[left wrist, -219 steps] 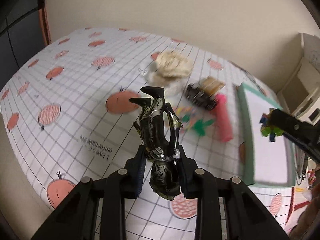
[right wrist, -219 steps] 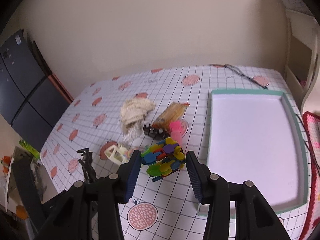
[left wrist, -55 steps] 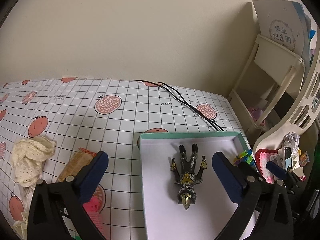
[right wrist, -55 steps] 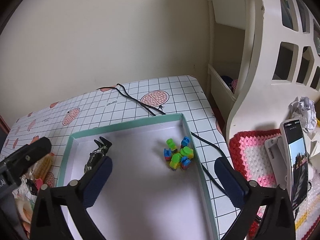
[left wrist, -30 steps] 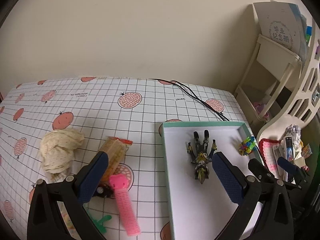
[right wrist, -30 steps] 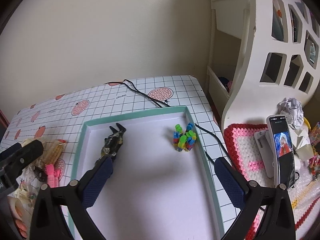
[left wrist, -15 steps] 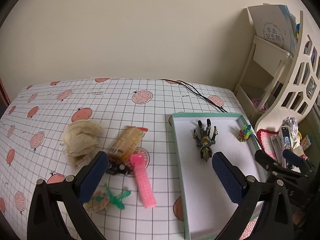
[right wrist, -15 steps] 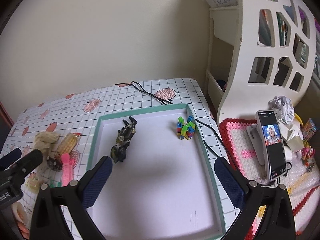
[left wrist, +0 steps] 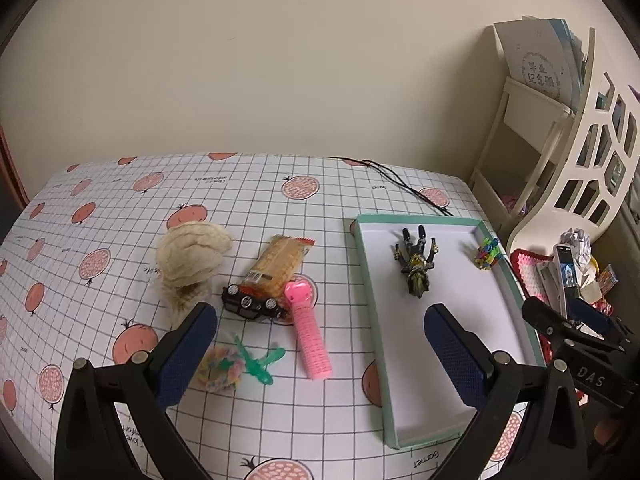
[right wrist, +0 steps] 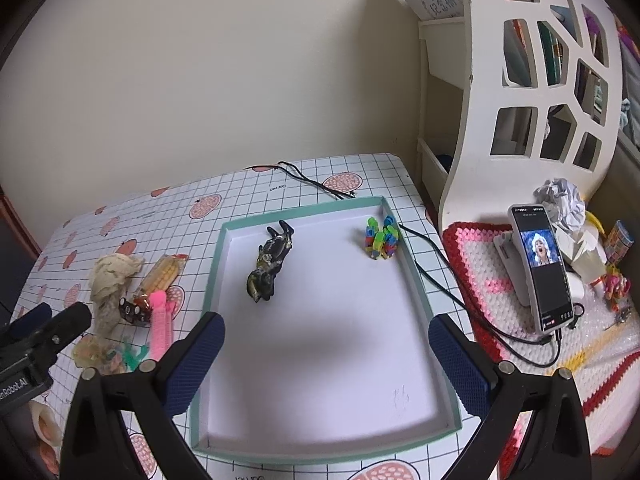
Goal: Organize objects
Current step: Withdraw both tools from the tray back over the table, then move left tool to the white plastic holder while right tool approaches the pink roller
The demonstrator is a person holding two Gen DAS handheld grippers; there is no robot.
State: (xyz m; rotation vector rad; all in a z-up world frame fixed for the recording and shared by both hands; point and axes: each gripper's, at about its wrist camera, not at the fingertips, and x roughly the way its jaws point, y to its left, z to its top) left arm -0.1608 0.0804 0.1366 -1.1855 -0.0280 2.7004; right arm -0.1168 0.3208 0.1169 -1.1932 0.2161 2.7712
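Observation:
A white tray with a teal rim (left wrist: 366,276) (right wrist: 215,272) lies on the right of the table. Inside it lie a dark action figure (left wrist: 416,266) (right wrist: 270,261) and a bundle of coloured clips (left wrist: 487,254) (right wrist: 381,238). Left of the tray sit a cream cloth (left wrist: 192,258) (right wrist: 110,276), a snack packet (left wrist: 280,260) (right wrist: 162,272), a black toy car (left wrist: 254,302) (right wrist: 132,309), a pink hair roller (left wrist: 308,332) (right wrist: 160,328), a green plastic toy (left wrist: 258,360) and a pastel ring (left wrist: 220,368). My left gripper (left wrist: 320,344) is open above the table. My right gripper (right wrist: 326,356) is open over the tray.
A black cable (left wrist: 396,182) (right wrist: 316,186) runs across the far table edge. A white lattice shelf (right wrist: 532,92) stands to the right, with a phone (right wrist: 542,268) on a crocheted mat (right wrist: 480,276) and crumpled paper beside it.
Both grippers let go of the figure and the clips into the tray, opened wide, and have drawn back and up, so more of the table shows.

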